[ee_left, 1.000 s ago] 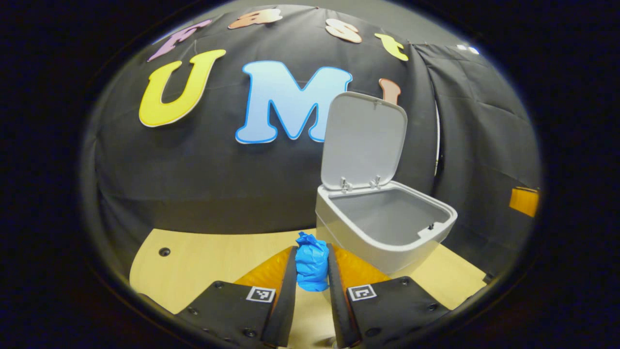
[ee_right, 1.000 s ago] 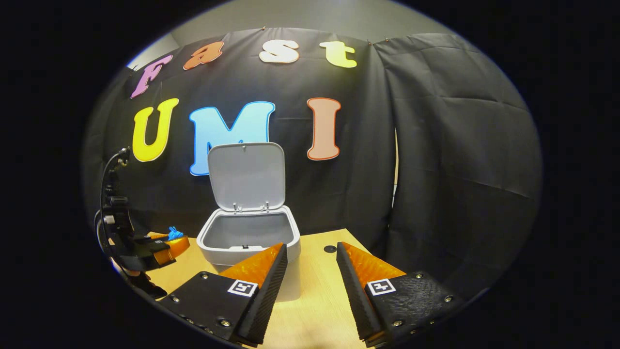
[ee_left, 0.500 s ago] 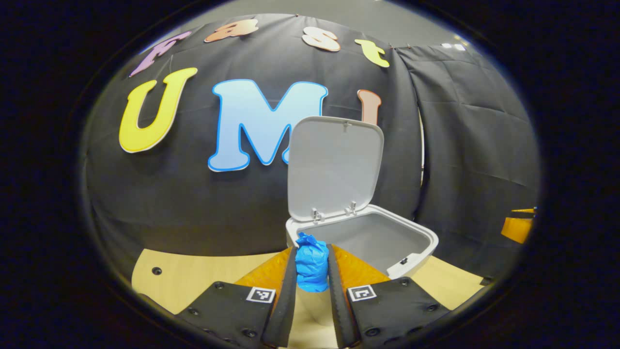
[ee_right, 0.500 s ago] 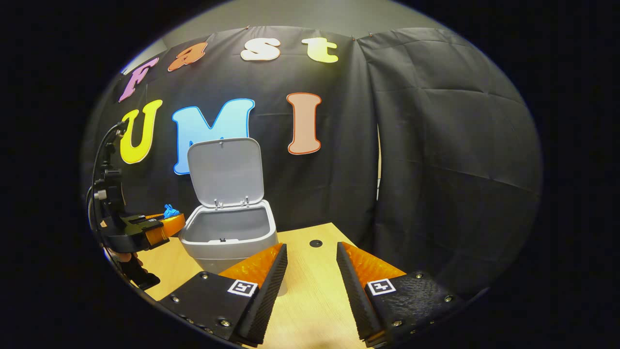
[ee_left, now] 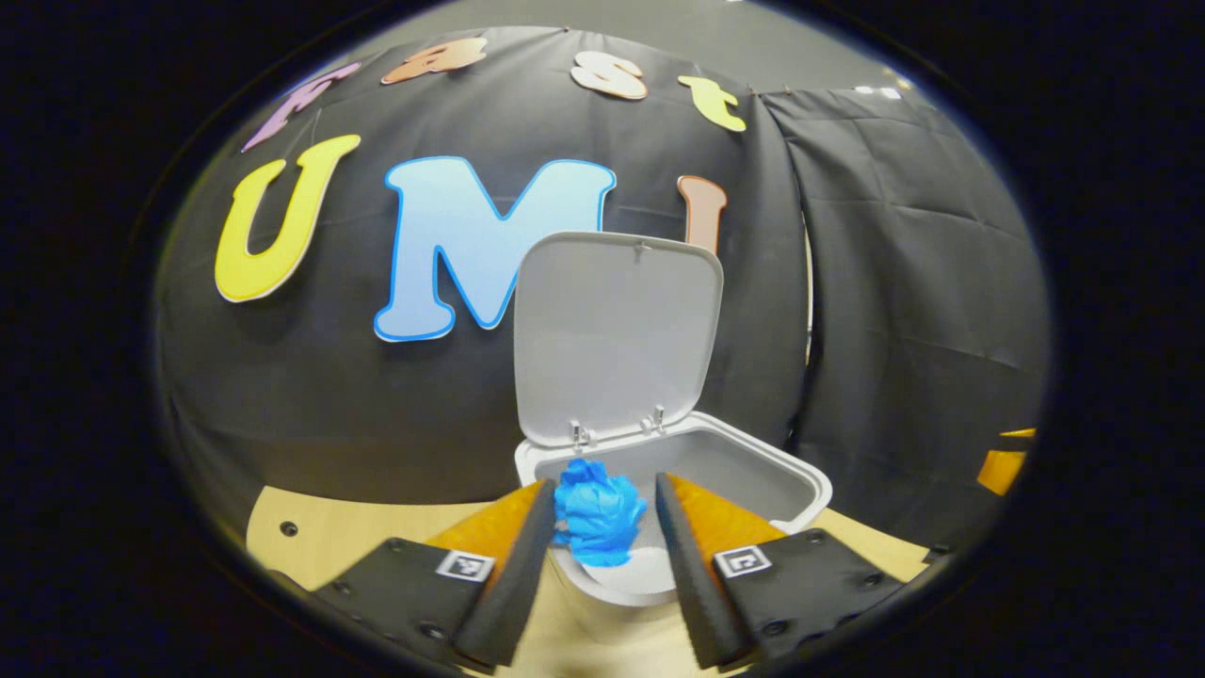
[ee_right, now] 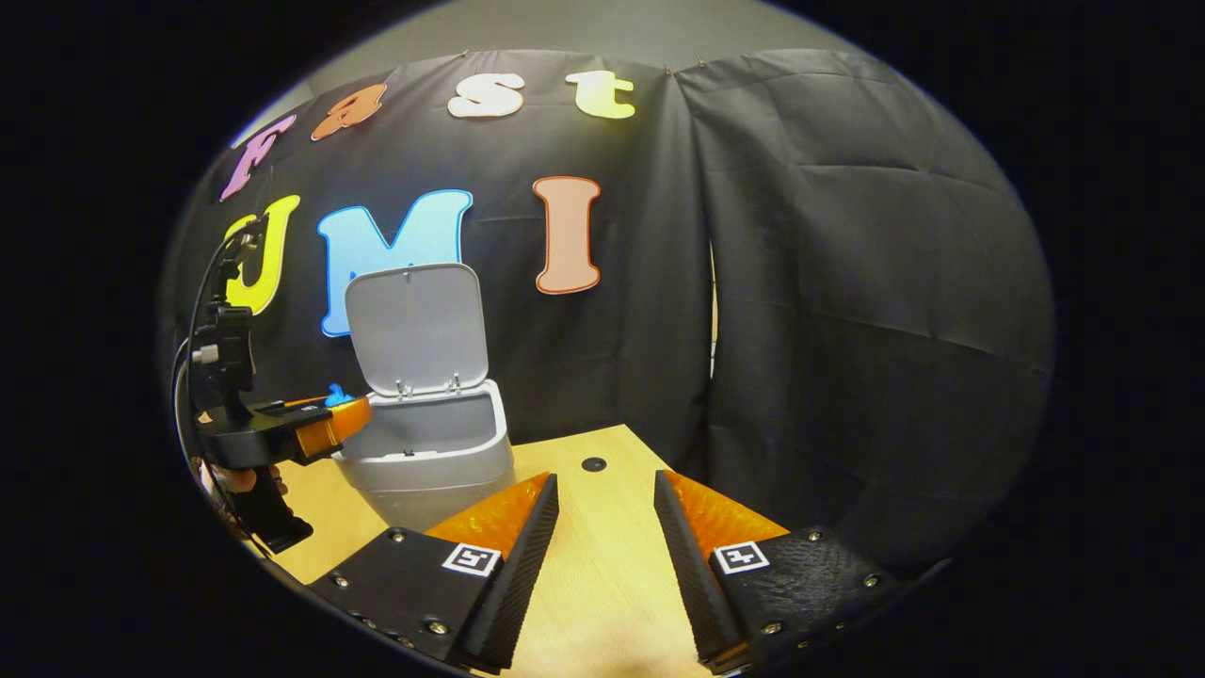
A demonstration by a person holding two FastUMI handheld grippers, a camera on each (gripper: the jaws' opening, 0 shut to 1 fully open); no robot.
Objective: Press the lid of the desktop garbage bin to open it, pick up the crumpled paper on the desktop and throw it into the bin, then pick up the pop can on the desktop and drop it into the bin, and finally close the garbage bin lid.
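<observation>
The bin [ee_left: 650, 527] stands on the table [ee_right: 602, 584] with its lid [ee_left: 617, 339] up. The left gripper [ee_left: 602, 513], spread, has the paper [ee_left: 596, 523] loose over the rim. The right gripper [ee_right: 602, 527] is spread, holding nothing.

Over the last second the left gripper [ee_left: 602, 513] carried the blue crumpled paper [ee_left: 597, 513] from over the desktop [ee_left: 377, 532] to above the near rim of the open bin [ee_left: 800, 485]. Its fingers [ee_left: 513, 546], pressed on the wad half a second earlier, spread apart (a gap showed on the right side, contact on the left unclear). In the right gripper view the left gripper [ee_right: 350, 414] advanced to the bin [ee_right: 428, 443]. The right gripper [ee_right: 602, 513] drifted rightward, bin sliding left in its view.
</observation>
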